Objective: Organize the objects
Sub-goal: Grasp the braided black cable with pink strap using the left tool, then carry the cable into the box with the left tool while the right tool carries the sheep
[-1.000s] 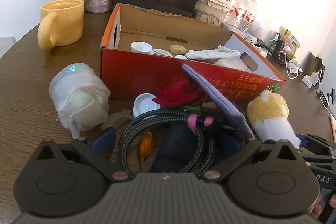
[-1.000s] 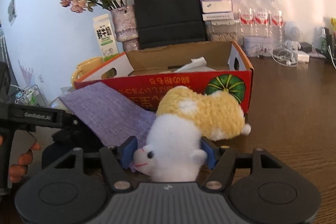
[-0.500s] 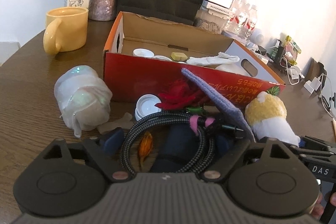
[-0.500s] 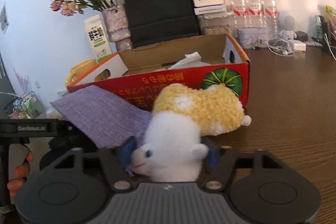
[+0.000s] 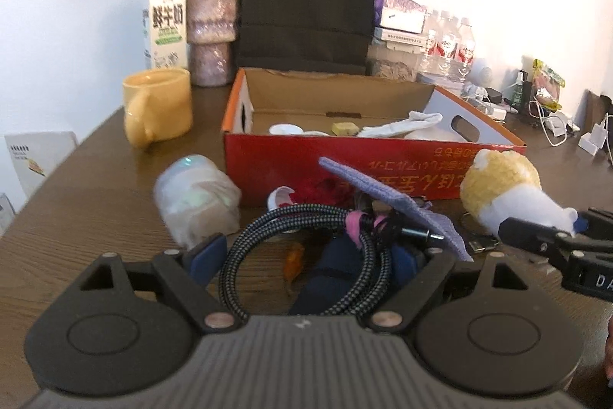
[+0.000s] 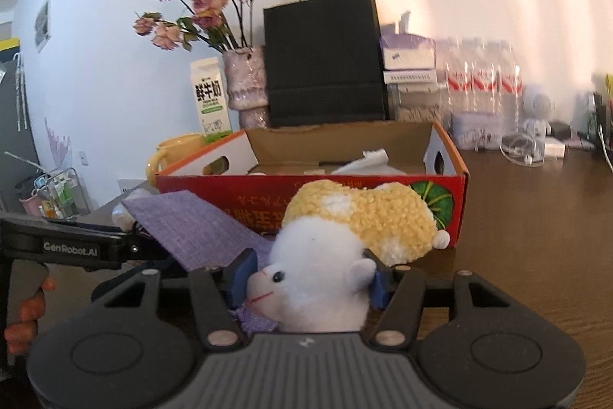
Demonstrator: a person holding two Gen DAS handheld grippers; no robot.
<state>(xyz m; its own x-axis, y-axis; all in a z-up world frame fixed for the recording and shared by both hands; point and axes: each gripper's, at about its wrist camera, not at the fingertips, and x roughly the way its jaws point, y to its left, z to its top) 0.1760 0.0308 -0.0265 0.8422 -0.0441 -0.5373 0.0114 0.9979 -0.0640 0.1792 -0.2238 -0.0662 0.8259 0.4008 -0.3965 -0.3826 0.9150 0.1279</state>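
Along the back of the dark wood tabletop, against a white wall: a black paper bag with thin handles, upright. Just left of it, a mottled pink vase of dried roses, then a white milk carton with green print. Right of the bag — stacked boxes, one purple, and beside them a shrink-wrapped pack of water bottles. Farther right, white chargers and cables, a green-and-yellow packet, and a small white astronaut figure. Past the tabletop's left edge, a wire rack of small items.
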